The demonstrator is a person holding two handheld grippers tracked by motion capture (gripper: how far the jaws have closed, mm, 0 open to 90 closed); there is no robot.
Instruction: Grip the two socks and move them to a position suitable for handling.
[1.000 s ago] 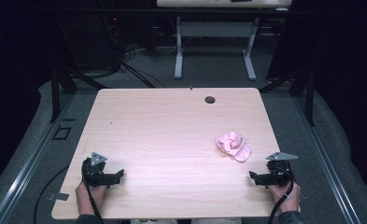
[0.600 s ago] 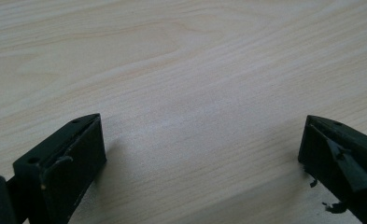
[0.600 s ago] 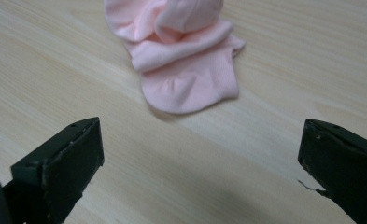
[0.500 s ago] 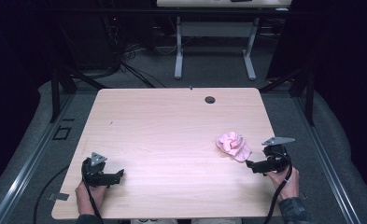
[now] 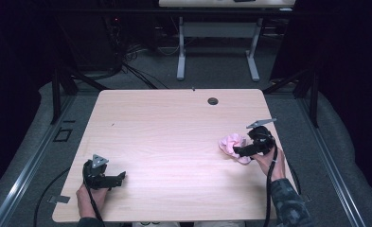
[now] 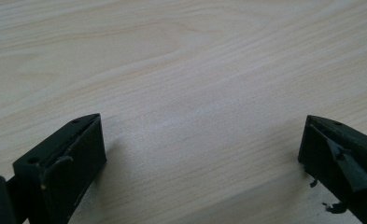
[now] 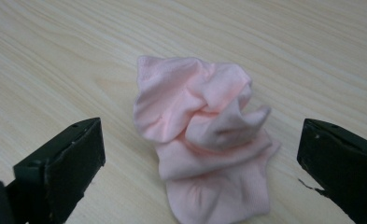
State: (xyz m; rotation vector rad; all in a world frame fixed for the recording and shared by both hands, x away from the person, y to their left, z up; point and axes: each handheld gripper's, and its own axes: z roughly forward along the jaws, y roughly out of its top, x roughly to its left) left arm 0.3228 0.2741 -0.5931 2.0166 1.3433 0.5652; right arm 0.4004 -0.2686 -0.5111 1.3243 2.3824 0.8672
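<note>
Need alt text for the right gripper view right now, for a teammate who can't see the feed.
A crumpled pink cloth lies on the pale wooden table, centred between the two black jaws of the right gripper, which stand wide open on either side of it without touching it. The cloth is bunched into folds, with a flatter flap nearest the camera.

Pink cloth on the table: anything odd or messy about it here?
The pink cloth lies crumpled in a bunched heap near the table's right edge, not flat or folded. The right gripper is at it, jaws open on either side. Nothing looks spilled or damaged.
</note>
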